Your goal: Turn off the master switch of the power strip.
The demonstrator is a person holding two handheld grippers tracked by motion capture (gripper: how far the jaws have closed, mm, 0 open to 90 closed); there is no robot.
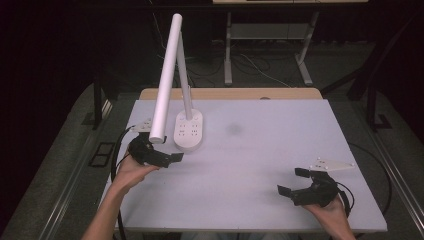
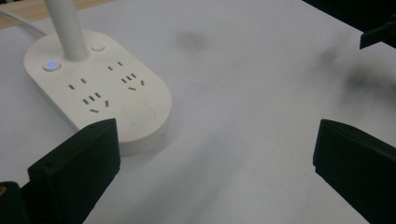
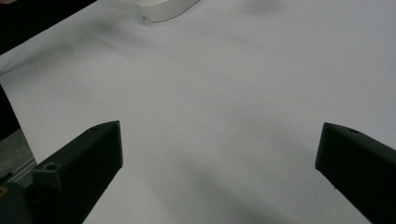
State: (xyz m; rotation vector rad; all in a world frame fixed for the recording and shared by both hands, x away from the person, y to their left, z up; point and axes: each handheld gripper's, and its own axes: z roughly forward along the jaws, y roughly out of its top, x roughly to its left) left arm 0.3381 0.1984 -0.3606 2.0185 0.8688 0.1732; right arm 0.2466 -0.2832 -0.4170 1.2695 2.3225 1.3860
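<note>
A wide white rectangular table (image 1: 280, 150) with a light wooden strip along its far edge carries everything here. A faint grey smudge (image 1: 233, 129) marks its surface a little beyond the middle.

Near the far left corner stands a white desk lamp (image 1: 167, 80) with a long tubular head that slants from high above the far edge down toward the left edge. Its thin upright stem rises from a white oval base (image 1: 189, 131), which doubles as a power strip with several socket openings on its top. In the left claw view a small blue light (image 2: 51, 65) glows on that base beside the stem, and a white cord (image 2: 21, 21) runs off it toward the far edge.

The left claw (image 1: 167, 157), a black two-jaw tool held in the person's left hand (image 1: 131, 172), sits near the left edge just beside the lamp base, under the low end of the lamp head. Its jaws stand wide apart with nothing between them; in its own view one jaw lies close to the near end of the base, and whether it touches cannot be told.

The right claw (image 1: 295, 181), black with a grey three-cornered plate (image 1: 331, 164) on top, is held in the right hand (image 1: 332, 215) near the near right corner, well apart from the lamp. Its jaws are also spread wide and empty, over bare table.
</note>
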